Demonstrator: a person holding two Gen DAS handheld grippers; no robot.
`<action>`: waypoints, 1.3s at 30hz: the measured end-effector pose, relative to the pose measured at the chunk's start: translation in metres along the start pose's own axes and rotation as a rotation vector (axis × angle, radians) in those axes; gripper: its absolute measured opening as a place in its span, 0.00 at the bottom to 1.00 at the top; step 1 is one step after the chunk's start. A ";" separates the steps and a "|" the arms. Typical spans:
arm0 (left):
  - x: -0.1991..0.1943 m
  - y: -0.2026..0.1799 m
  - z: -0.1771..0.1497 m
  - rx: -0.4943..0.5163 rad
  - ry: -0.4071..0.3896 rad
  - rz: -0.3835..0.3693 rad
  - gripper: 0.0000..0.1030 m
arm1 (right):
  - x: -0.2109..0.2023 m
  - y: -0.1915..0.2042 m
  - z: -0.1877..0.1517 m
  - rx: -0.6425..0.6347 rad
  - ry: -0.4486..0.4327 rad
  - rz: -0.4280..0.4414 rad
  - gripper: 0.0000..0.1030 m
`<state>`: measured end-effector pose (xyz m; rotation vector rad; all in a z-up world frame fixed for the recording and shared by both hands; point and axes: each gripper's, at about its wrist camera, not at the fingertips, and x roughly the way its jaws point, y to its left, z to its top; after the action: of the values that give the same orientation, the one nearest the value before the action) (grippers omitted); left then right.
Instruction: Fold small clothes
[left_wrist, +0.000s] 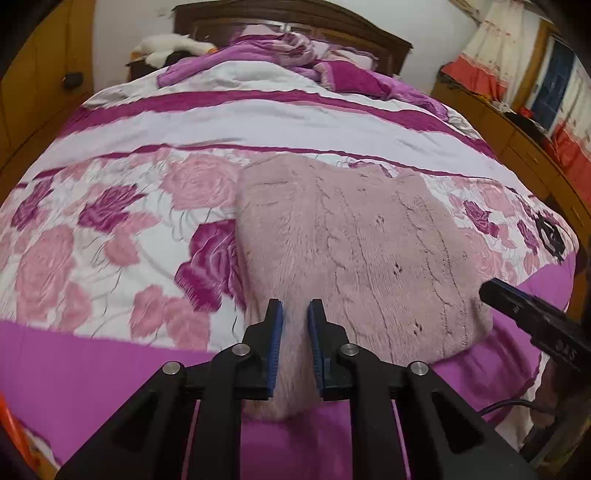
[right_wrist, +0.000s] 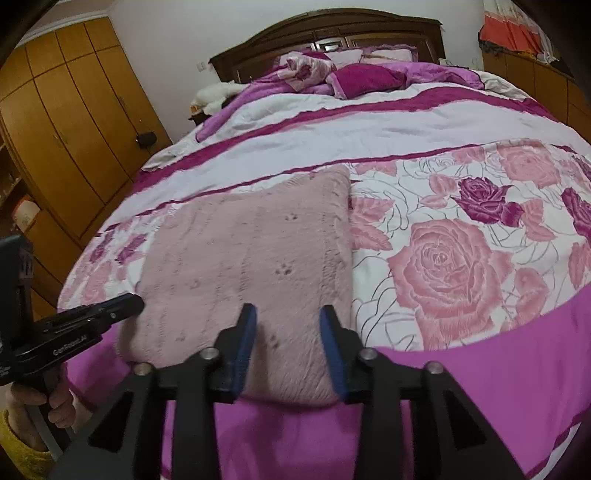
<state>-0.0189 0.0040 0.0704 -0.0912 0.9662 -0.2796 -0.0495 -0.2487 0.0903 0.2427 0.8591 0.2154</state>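
Note:
A fuzzy pink knitted garment (left_wrist: 351, 251) lies folded into a rectangle on the flowered bedspread (left_wrist: 110, 240), near the foot of the bed. My left gripper (left_wrist: 295, 308) sits at the garment's near left edge, its jaws a small gap apart with the fabric's edge showing between them. My right gripper (right_wrist: 288, 314) is open over the garment's (right_wrist: 251, 266) near right edge, with nothing held. The left gripper also shows at the left of the right wrist view (right_wrist: 125, 302).
Bunched purple bedding and pillows (right_wrist: 351, 74) lie at the wooden headboard (right_wrist: 332, 33). Wooden wardrobes (right_wrist: 66, 110) stand left of the bed. A wooden cabinet (left_wrist: 517, 140) with hanging cloth stands on the right. A white plush toy (left_wrist: 166, 46) sits on the nightstand.

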 end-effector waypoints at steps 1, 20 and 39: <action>-0.003 0.000 -0.002 -0.012 0.005 0.003 0.00 | -0.003 0.002 -0.002 -0.002 -0.006 0.000 0.51; 0.000 -0.009 -0.056 -0.034 0.008 0.143 0.17 | -0.006 -0.002 -0.067 -0.005 -0.036 -0.083 0.74; 0.014 -0.014 -0.071 0.016 -0.025 0.207 0.21 | 0.006 -0.008 -0.074 -0.002 -0.043 -0.085 0.80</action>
<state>-0.0726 -0.0101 0.0212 0.0206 0.9398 -0.0953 -0.1015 -0.2452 0.0368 0.2077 0.8247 0.1316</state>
